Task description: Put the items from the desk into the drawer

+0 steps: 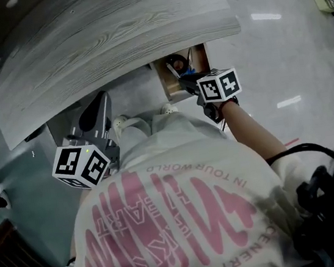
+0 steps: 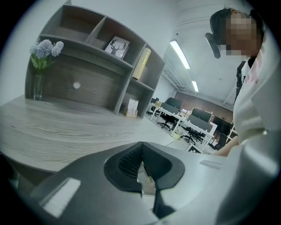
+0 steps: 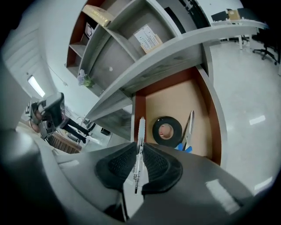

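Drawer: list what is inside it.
The drawer holds a black tape roll and blue-handled scissors lying beside it. The right gripper, shut on a pen, covers the drawer's near end, so anything there is unseen.

Head view steeply overhead, right gripper view nearer, sharing drawer (image 3: 173,103)

1. Pen (image 3: 141,127): slim, clear-barrelled, clamped between the right tongs (image 3: 139,148), pointing toward the drawer.
2. Drawer (image 3: 175,100): open, tan floor, red-brown walls.
3. Black tape roll (image 3: 167,130): lying flat inside; blue-handled scissors (image 3: 189,126) just right.
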Action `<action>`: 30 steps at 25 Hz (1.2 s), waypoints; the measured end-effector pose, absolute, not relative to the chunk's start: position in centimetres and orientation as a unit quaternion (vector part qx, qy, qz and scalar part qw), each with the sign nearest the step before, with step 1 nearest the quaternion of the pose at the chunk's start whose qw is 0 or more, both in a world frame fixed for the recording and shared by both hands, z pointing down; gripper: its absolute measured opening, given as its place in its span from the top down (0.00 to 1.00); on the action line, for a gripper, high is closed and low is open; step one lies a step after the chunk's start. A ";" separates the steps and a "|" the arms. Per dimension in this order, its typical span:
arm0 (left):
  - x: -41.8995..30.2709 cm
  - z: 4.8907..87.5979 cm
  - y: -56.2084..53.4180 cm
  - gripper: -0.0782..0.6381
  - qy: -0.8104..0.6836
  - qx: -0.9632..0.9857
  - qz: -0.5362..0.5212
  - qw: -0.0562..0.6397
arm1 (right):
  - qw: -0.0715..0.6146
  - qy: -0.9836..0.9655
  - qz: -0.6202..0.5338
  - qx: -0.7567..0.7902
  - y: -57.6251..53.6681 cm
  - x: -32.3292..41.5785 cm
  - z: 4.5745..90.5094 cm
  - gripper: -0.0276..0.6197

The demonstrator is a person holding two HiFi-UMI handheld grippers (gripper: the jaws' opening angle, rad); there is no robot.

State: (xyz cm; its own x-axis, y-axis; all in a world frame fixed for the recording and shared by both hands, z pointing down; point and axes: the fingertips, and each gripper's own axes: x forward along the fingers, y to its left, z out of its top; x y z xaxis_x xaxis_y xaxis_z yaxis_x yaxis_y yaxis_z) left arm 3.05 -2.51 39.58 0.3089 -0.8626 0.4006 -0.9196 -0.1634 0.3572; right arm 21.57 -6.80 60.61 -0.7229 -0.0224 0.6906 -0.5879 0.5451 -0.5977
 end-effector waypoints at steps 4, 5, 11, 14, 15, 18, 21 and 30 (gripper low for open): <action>2.3 40.1 -2.1 0.86 -0.593 0.756 0.052 0.273 | 0.320 -0.813 0.447 0.194 -6.9 21.0 61.6 0.88; 2.1 40.2 -2.0 0.86 -0.595 0.754 0.052 0.273 | 0.322 -0.812 0.447 0.193 -6.9 20.8 61.8 0.88; 1.1 40.7 -1.6 0.86 -0.602 0.750 0.048 0.270 | 0.328 -0.806 0.449 0.202 -7.1 20.0 62.8 0.88; 0.8 41.1 -1.4 0.86 -0.604 0.748 0.046 0.270 | 0.336 -0.807 0.439 0.210 -7.2 19.9 63.2 0.88; 0.7 41.1 -1.4 0.86 -0.605 0.748 0.046 0.269 | 0.339 -0.807 0.435 0.213 -7.2 19.9 63.4 0.88; 0.3 41.1 -1.5 0.86 -0.606 0.749 0.043 0.263 | 0.351 -0.803 0.426 0.225 -7.4 19.9 64.3 0.87; 0.3 41.2 -1.5 0.86 -0.605 0.752 0.043 0.258 | 0.363 -0.798 0.420 0.235 -7.4 19.7 65.1 0.87; 0.0 41.2 -0.9 0.86 -0.605 0.752 0.046 0.259 | 0.400 -0.804 0.375 0.230 -6.9 19.2 65.8 0.87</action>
